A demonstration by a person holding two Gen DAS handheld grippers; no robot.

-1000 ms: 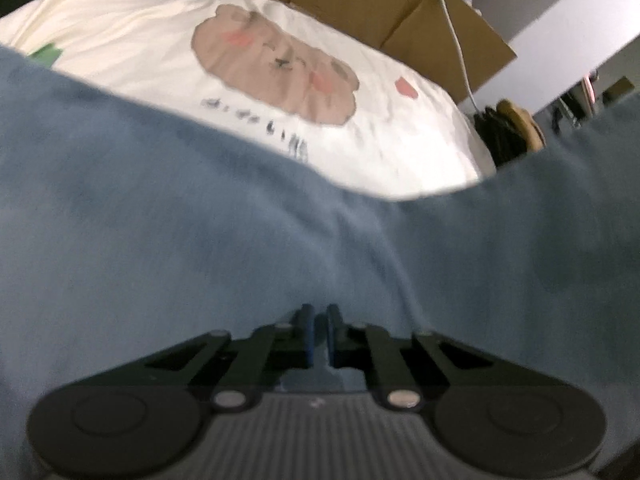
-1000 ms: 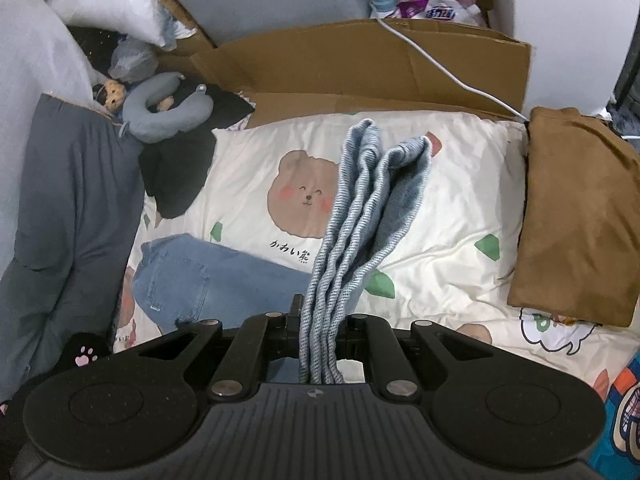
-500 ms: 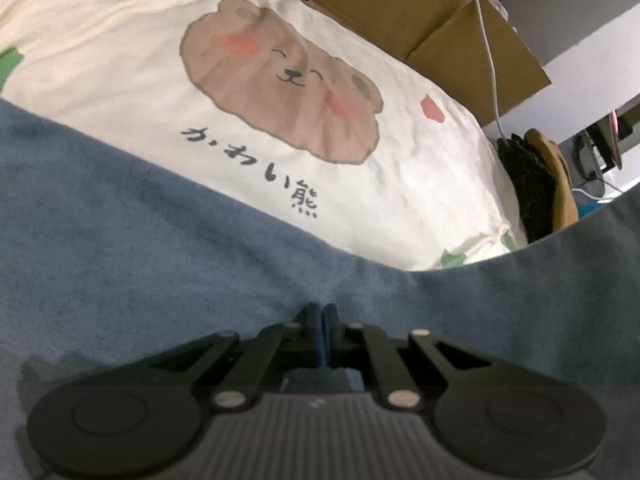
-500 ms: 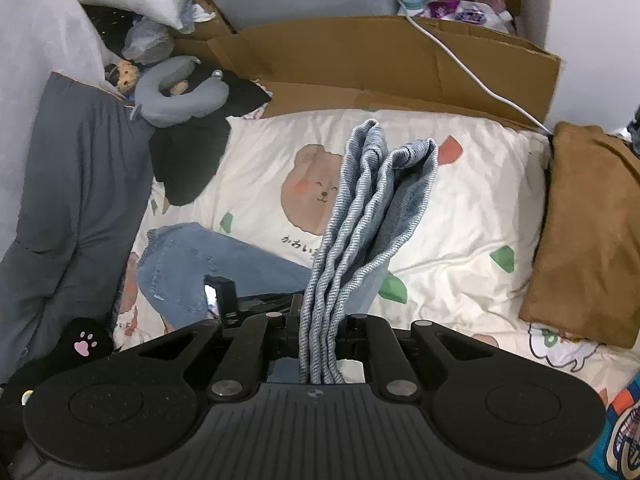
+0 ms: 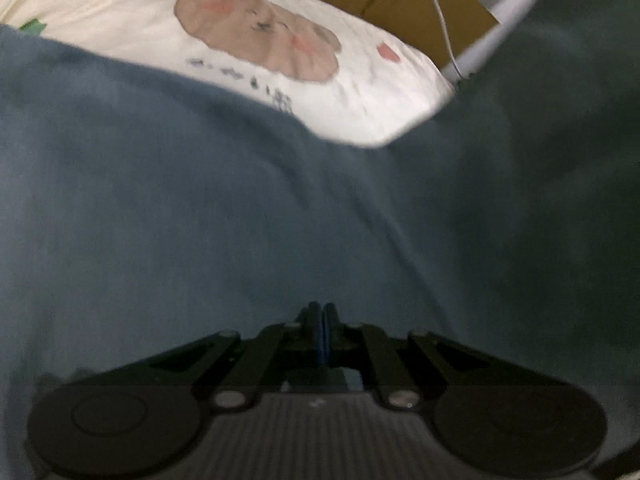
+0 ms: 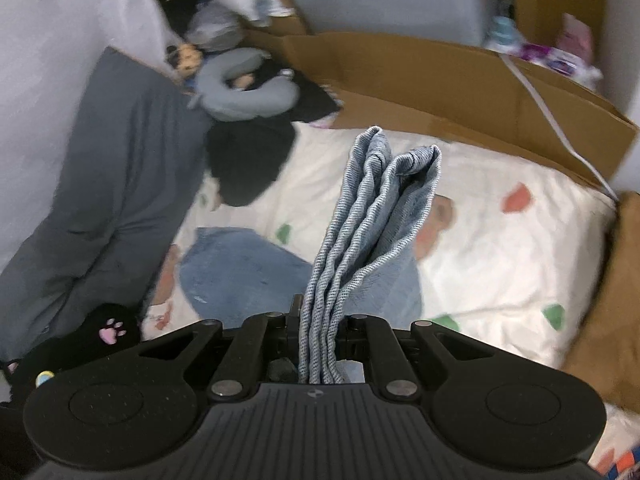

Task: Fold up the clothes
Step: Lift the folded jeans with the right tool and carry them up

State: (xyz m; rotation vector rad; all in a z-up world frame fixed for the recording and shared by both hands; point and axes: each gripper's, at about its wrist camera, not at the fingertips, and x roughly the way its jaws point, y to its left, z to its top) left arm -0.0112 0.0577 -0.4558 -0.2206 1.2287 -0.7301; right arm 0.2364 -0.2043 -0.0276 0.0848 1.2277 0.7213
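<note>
Blue jeans [image 5: 200, 200] fill most of the blurred left wrist view, draped over a cream bedsheet [image 5: 120, 4] printed with a bear. My left gripper [image 5: 320, 314] is shut, its fingers pressed together into the denim. In the right wrist view my right gripper [image 6: 320, 320] is shut on a bunched, several-layer fold of the same jeans [image 6: 380, 208], which stands up out of the jaws. The rest of the jeans [image 6: 240, 268] lies on the sheet [image 6: 500, 260] below. The right fingertips are hidden by the cloth.
A brown garment [image 6: 608, 300] lies along the right of the bed. A grey cloth [image 6: 112, 180], a black garment [image 6: 248, 160] and a grey neck pillow [image 6: 248, 96] are on the left. Cardboard [image 6: 440, 80] with a white cable [image 6: 560, 128] borders the far side.
Both views shifted and blurred. In the left view the denim rose on the right and covers more of the sheet. The right gripper swung, still holding the fold.
</note>
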